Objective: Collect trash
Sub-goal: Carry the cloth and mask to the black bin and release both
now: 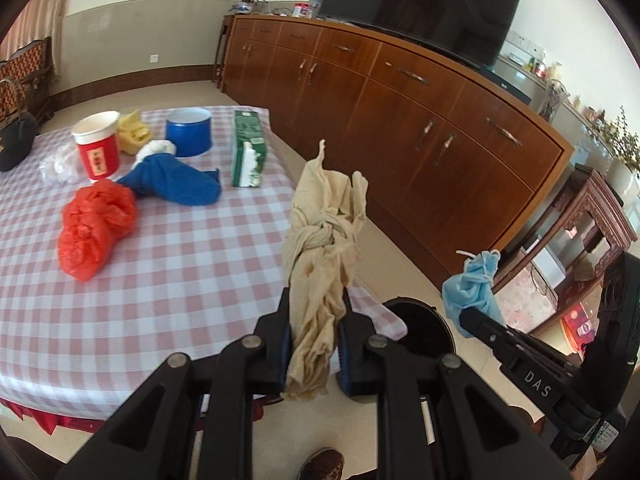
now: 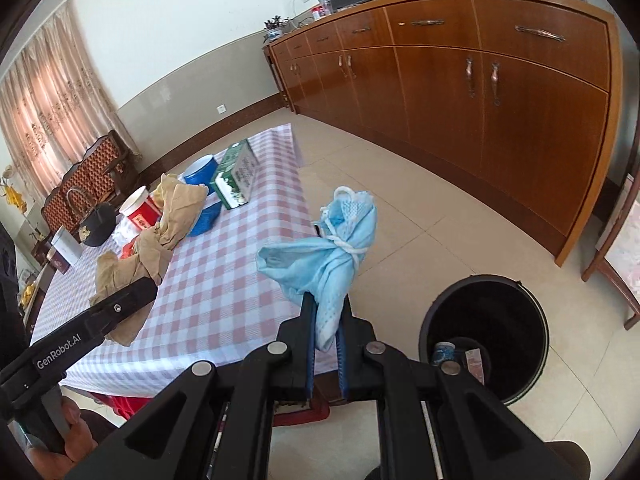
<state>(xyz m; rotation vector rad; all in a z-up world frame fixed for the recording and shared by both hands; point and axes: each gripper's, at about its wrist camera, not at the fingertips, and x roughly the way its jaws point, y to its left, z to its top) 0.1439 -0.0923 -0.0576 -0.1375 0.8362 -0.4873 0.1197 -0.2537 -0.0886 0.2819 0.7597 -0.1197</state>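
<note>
The letters "DAS" stood in white on the side of the right gripper (image 1: 480, 322), seen in the left wrist view at about four o'clock. "GenRobot.AI" ran in white along the black side of the left gripper (image 2: 132, 296), in the right wrist view at about eight o'clock. The red label on the paper cup (image 1: 97, 145), near ten o'clock, carried small gold characters too tiny to read. Print on the green tissue box (image 1: 249, 148) was illegible as well.

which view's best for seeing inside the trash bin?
Right wrist. The black trash bin shows its full rim and open mouth there, with a small cup and a wrapper at the bottom. In the left wrist view the bin sits mostly behind the gripper fingers, its inside dark.
</note>
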